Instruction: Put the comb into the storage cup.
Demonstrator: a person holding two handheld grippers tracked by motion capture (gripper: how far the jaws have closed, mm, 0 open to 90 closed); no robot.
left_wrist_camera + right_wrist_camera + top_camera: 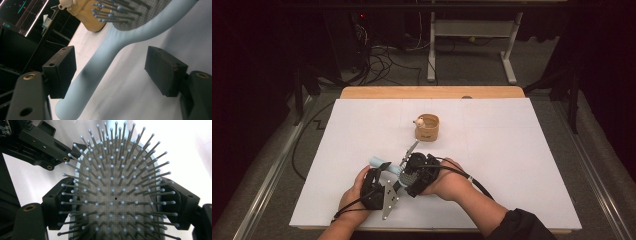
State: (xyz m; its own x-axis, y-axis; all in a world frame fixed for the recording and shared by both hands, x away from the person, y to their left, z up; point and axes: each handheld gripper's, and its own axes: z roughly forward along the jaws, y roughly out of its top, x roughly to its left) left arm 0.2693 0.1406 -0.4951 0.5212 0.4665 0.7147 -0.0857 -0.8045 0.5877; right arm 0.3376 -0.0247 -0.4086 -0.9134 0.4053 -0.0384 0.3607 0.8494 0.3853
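Here the right gripper (414, 167) clamps the brush (115, 195) by its head, while the handle (97, 67) runs lengthwise between the left gripper's (379, 182) wide-apart jaws, touching one.

A white-topped table (512, 165) bears a small wooden cup (427, 128) near its far middle
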